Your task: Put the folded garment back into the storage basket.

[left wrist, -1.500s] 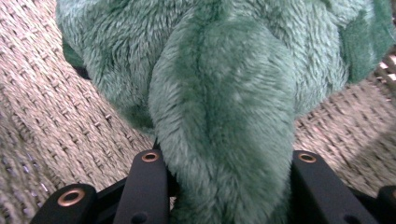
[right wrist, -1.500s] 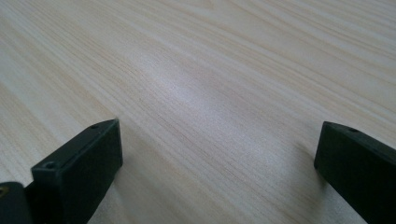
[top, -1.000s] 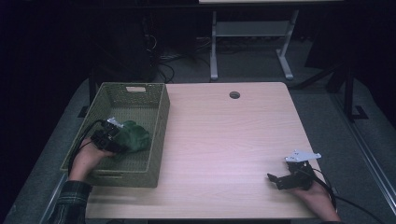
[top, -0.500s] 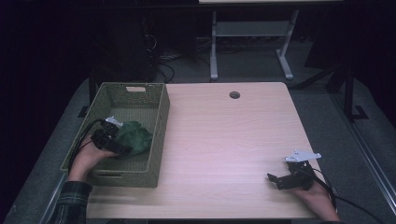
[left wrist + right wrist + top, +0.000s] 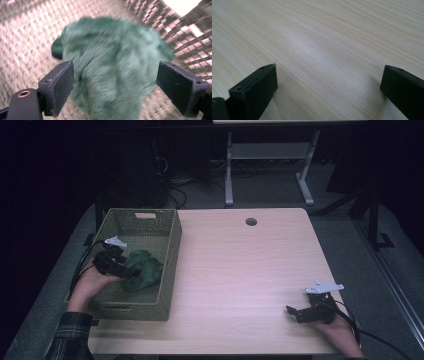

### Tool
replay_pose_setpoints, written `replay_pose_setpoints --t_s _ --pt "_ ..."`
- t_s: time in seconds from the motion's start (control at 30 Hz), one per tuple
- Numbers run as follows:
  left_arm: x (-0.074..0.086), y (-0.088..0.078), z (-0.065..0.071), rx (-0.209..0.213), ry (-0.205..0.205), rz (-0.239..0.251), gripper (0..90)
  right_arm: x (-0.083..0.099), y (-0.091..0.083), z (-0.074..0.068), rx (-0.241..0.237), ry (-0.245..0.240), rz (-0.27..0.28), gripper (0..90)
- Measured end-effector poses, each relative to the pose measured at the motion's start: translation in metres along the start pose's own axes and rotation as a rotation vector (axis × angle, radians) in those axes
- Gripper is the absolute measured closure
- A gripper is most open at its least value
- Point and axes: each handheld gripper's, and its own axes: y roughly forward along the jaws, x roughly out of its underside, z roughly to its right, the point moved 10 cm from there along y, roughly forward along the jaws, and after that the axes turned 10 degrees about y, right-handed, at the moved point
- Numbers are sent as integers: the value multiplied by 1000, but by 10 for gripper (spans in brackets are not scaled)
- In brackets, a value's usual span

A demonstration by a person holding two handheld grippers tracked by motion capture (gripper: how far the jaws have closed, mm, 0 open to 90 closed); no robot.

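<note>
Your left gripper [image 5: 131, 270] has just been opening, jaws wide and clear of the green furry cloth [image 5: 110, 65] lying in the woven basket [image 5: 170, 250] at left of frame; lift straight up so no fibre snags; right gripper [image 5: 300, 312] rests open, empty.

A dark green fuzzy cloth [image 5: 144, 273] lies in an olive-green woven basket [image 5: 170, 265] at nine o'clock on the pale wood-grain counter [image 5: 240, 275], a plaid sleeve [image 5: 70, 340] nearby, both tools black.

One green cloth [image 5: 145, 274] (crumpled), one basket [image 5: 170, 270], two grippers.
</note>
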Motion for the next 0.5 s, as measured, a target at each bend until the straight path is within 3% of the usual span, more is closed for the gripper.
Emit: replay_pose_setpoints --t_s 0.2,0.5 --pt "-27 -15 14 23 39 64 142 0 0 0 0 1 0 8" --pt "-63 -23 41 69 100 134 143 0 0 0 1 0 0 8"
